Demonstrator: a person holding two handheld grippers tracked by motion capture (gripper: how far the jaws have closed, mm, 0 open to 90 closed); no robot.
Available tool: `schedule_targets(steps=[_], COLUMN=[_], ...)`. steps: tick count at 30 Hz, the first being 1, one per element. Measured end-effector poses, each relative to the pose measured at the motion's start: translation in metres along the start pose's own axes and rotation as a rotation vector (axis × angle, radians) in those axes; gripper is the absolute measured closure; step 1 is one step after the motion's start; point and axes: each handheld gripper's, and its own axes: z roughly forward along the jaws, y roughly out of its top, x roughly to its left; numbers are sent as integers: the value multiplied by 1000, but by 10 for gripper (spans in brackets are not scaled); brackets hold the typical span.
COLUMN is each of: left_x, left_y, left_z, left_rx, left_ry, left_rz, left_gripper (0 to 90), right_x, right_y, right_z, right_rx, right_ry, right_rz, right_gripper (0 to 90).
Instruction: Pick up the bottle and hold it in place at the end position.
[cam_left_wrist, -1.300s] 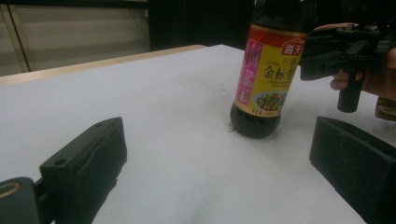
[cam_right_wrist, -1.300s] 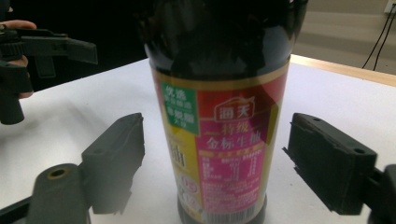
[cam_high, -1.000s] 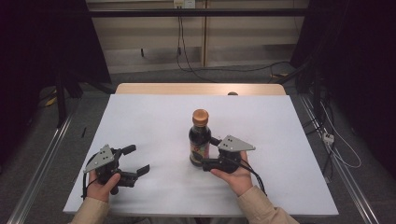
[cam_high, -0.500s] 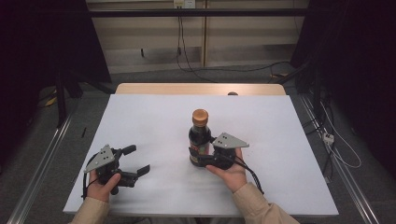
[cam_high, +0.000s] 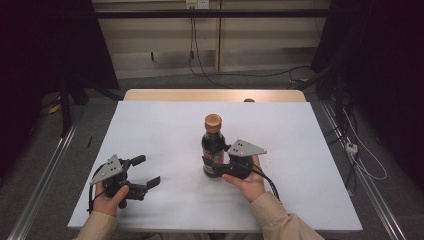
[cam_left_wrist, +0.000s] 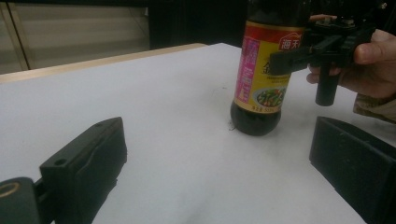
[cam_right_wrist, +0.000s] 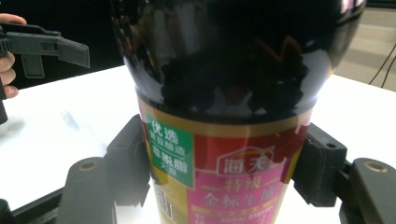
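A dark soy sauce bottle with an orange cap and a red-and-gold label stands upright at the middle of the white table. My right gripper reaches in from the bottle's right. Its jaws have just been closing, and both pads now press on the label of the bottle. My left gripper rests at the front left, open, nothing between its jaws. It is well apart from the bottle. The left gripper view also shows the right gripper at the label.
A wooden table edge runs along the back. Metal rails flank both sides, and cables lie on the floor at the right. The left gripper shows far off in the right gripper view.
My right gripper has slid left around the bottle's lower body and its jaws have closed on it. The left gripper and the bottle have stayed where they were.
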Motion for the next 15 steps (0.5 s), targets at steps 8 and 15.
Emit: schedule_targets(steps=[8,15], left_x=[1,1], left_y=[0,-1], left_z=[1,1], left_rx=[-5,1], left_ry=[-2,-5], left_rz=[-6,0], left_gripper=[37,37], right_x=[-8,-19], right_y=[2,8], right_z=[7,8], right_rx=[-25,-38], right_ry=[-7,-29], right_rz=[-24,-14], right_gripper=[312,312])
